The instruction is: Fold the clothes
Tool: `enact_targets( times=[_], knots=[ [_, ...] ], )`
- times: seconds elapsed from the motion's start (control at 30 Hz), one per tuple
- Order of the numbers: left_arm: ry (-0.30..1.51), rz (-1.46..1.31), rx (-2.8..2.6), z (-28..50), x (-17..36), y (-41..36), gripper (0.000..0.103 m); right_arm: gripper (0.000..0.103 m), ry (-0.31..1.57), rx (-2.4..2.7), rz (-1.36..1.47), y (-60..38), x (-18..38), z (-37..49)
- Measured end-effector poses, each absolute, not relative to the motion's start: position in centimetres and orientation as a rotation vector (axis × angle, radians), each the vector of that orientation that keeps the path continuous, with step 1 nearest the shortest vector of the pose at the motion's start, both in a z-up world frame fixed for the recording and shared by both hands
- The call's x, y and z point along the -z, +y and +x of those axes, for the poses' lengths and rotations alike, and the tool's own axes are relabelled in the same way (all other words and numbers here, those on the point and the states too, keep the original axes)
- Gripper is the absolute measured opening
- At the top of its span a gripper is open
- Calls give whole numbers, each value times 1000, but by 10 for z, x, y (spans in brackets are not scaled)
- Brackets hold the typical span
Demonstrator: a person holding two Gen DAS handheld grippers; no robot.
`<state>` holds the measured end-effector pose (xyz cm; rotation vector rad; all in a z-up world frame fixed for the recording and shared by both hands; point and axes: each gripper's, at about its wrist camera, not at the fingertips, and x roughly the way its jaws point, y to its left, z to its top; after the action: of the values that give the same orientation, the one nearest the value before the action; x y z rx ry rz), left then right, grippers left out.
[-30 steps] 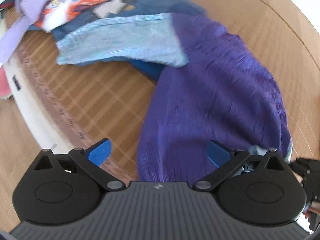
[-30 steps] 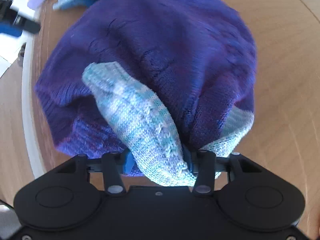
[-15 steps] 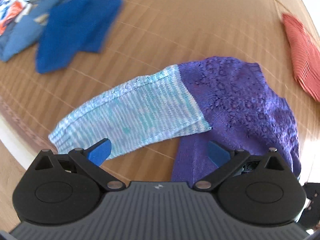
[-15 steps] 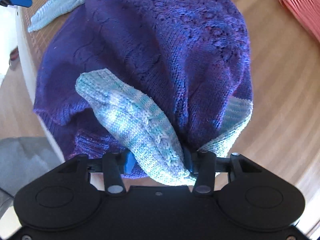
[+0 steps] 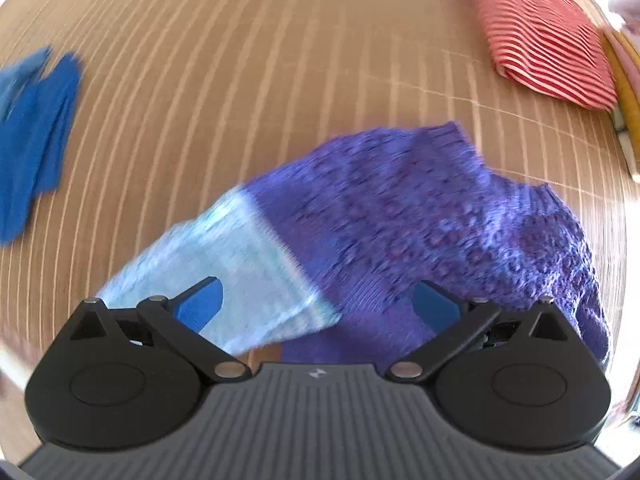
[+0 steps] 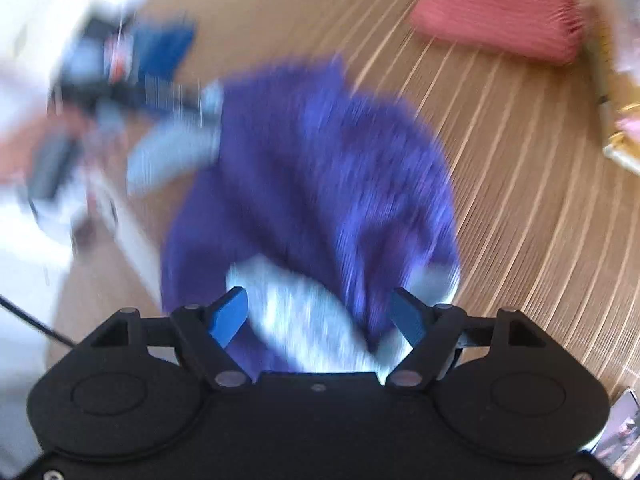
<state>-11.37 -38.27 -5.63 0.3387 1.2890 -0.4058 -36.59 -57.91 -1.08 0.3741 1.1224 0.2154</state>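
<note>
The sweater [image 6: 320, 168] has been carried across toward the striped pile [image 5: 548, 32]; the right gripper [image 6: 320, 314] has just sprung wide, letting go, while the left gripper [image 5: 316, 304] gapes empty (flatten sleeves first).

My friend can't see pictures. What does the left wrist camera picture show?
A purple knitted sweater with a light blue cuff lies on a striped tan surface, just past the open left gripper. A red-and-white striped cloth lies folded at the upper right, and a blue cloth lies at the left edge.
</note>
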Motion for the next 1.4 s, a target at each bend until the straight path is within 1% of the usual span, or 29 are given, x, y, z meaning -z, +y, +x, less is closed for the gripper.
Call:
enact_targets(
  times=[0.03, 0.07, 0.13, 0.2, 0.27, 0.3, 0.33, 0.47, 0.53, 0.57, 0.63, 0.83, 0.93, 0.97, 1.0, 1.03, 1.07, 1.2, 1.23, 1.3, 1.33, 1.4],
  knots=[
    [1276, 378, 424, -113, 58, -392, 103, 78, 1079, -175, 388, -587, 7, -354],
    [1260, 422, 442, -112, 60, -400, 103, 75, 1054, -135, 377, -589, 8, -344],
    [1224, 527, 473, -110, 68, -416, 103, 69, 1033, -81, 288, -586, 9, -323],
    [1203, 619, 505, -110, 78, -426, 103, 62, 1022, -57, 220, -582, 23, -300],
    [1192, 675, 541, -108, 87, -431, 103, 60, 1029, -42, 188, -582, 38, -280],
    [1192, 694, 556, -107, 91, -432, 103, 53, 1048, -36, 195, -582, 44, -273],
    [1197, 706, 568, -106, 95, -433, 103, 50, 1069, -29, 205, -582, 50, -267],
    [1208, 697, 606, -96, 104, -427, 103, 48, 1121, -21, 254, -580, 77, -249],
    [1218, 670, 617, -88, 106, -423, 103, 21, 1117, -15, 245, -578, 81, -246],
    [1223, 657, 623, -84, 107, -421, 103, 8, 1123, -19, 242, -579, 83, -243],
    [1215, 644, 632, -77, 108, -418, 103, 8, 1125, -9, 263, -583, 81, -235],
    [1158, 630, 655, -45, 102, -418, 103, 7, 1040, 97, 284, -608, 69, -213],
    [1129, 636, 662, -31, 99, -425, 103, 9, 1028, 126, 269, -616, 70, -208],
    [1123, 642, 662, -28, 97, -428, 103, 14, 1023, 133, 281, -619, 69, -209],
    [1119, 651, 664, -28, 93, -430, 103, 21, 1004, 138, 310, -623, 64, -213],
    [1111, 652, 670, -29, 89, -430, 103, 23, 980, 144, 346, -627, 58, -219],
    [1101, 646, 680, -32, 84, -429, 103, 29, 960, 143, 373, -629, 52, -225],
    [1135, 580, 697, -46, 65, -417, 103, 33, 962, 54, 415, -621, 29, -262],
    [1152, 556, 690, -52, 62, -411, 103, 34, 988, 3, 415, -613, 31, -269],
    [1185, 527, 662, -74, 63, -400, 103, 40, 1053, -111, 417, -595, 35, -284],
    [1201, 514, 647, -87, 64, -396, 103, 41, 1087, -160, 421, -586, 39, -294],
    [1237, 497, 617, -101, 67, -384, 103, 47, 1151, -248, 433, -566, 48, -316]
  ],
)
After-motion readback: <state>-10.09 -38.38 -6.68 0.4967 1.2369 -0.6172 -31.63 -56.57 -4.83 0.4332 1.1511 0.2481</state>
